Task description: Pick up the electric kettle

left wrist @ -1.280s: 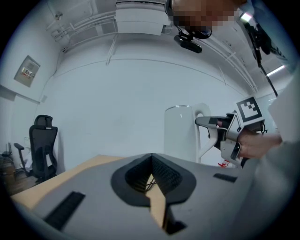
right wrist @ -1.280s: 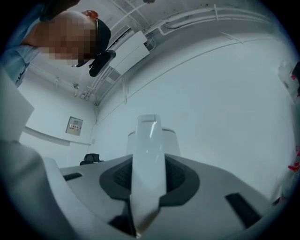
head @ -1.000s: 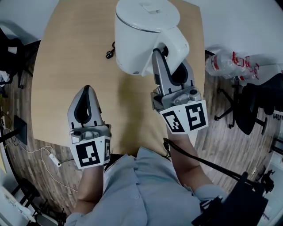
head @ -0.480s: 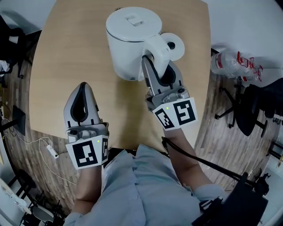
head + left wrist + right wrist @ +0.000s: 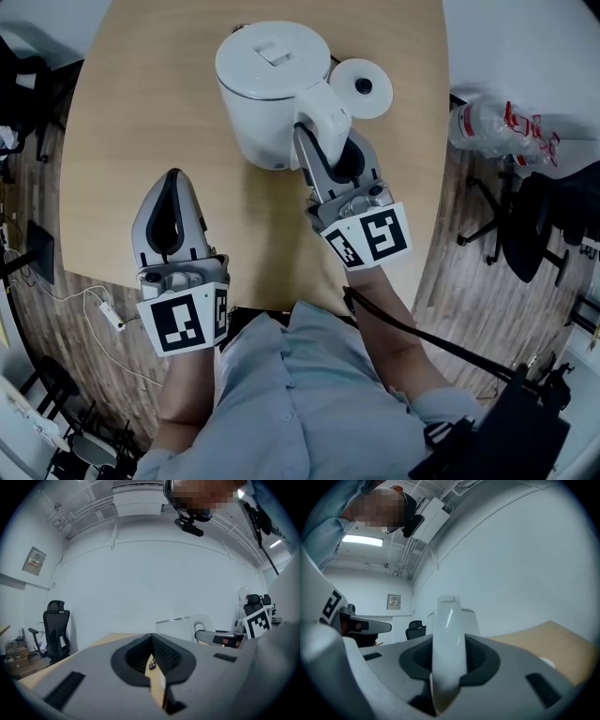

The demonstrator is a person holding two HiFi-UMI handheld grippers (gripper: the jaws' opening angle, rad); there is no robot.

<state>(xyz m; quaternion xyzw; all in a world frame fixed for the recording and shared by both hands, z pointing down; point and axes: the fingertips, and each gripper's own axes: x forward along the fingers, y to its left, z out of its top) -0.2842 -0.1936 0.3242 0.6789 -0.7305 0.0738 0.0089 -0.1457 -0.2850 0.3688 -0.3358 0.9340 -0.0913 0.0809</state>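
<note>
A white electric kettle (image 5: 267,89) is over the far middle of the wooden table (image 5: 141,122), just left of its round white base (image 5: 361,87). My right gripper (image 5: 330,142) is shut on the kettle's handle (image 5: 323,111), which fills the gap between the jaws in the right gripper view as a white bar (image 5: 449,648). I cannot tell whether the kettle touches the tabletop. My left gripper (image 5: 175,180) hovers over the near left of the table, shut and holding nothing. In the left gripper view, its tips (image 5: 152,663) meet, and the kettle (image 5: 176,627) shows ahead to the right.
A clear plastic bag (image 5: 506,131) and black office chairs (image 5: 544,225) stand on the floor to the right of the table. A cable with a power strip (image 5: 105,326) lies on the floor at the left. Another black chair (image 5: 56,630) stands by the far wall.
My right gripper has carried the kettle down and to the left, and the kettle looks smaller now. The round base has come into sight on its right. The left gripper has hardly moved.
</note>
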